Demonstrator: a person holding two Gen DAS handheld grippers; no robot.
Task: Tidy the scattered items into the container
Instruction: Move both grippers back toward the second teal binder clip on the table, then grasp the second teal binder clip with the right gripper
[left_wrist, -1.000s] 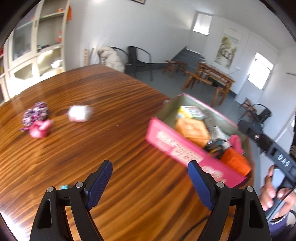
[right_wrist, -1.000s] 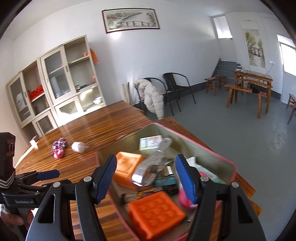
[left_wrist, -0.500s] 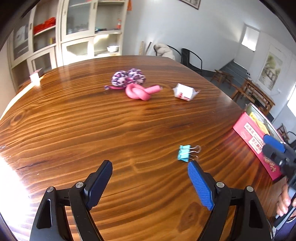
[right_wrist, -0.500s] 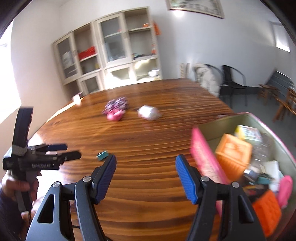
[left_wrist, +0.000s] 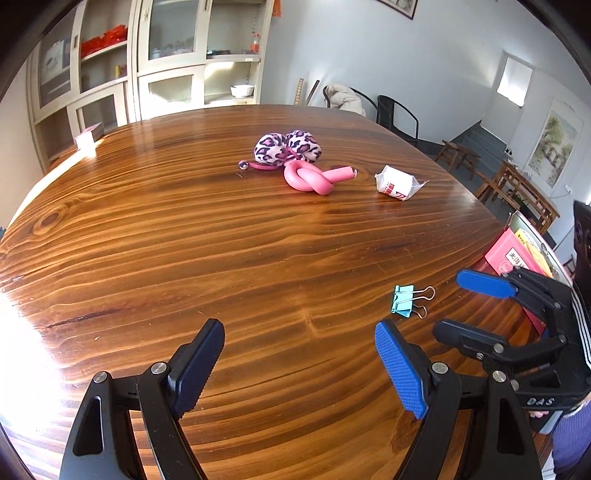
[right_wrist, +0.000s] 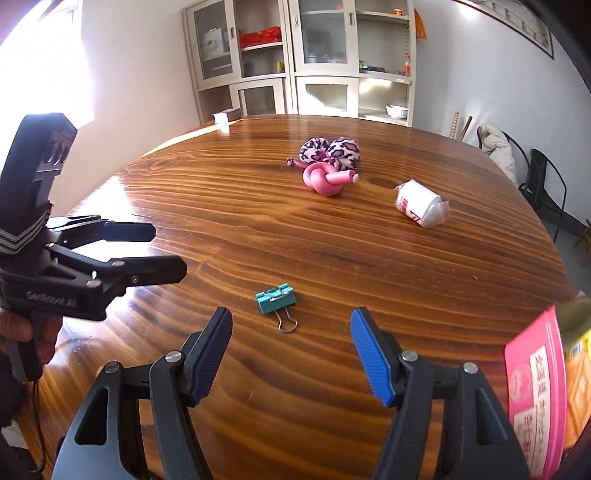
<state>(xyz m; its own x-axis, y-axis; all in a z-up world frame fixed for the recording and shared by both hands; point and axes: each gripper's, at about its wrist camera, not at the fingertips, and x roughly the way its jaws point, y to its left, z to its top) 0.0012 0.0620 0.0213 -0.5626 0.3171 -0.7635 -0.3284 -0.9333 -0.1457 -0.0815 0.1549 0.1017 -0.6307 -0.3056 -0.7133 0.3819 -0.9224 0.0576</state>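
Lining up on the binder clip (right_wrist: 275, 293) near the table's (right_wrist: 369, 258) right edge, the right gripper (right_wrist: 291, 356) was held with jaws apart and empty.
The left gripper (left_wrist: 299, 363) likewise stood apart, empty. A grip across the smooth, hard, wedge-shaped teal body, not the thin wire handles, was judged soundest; the pink-walled container (right_wrist: 532, 398) lay at the right edge.
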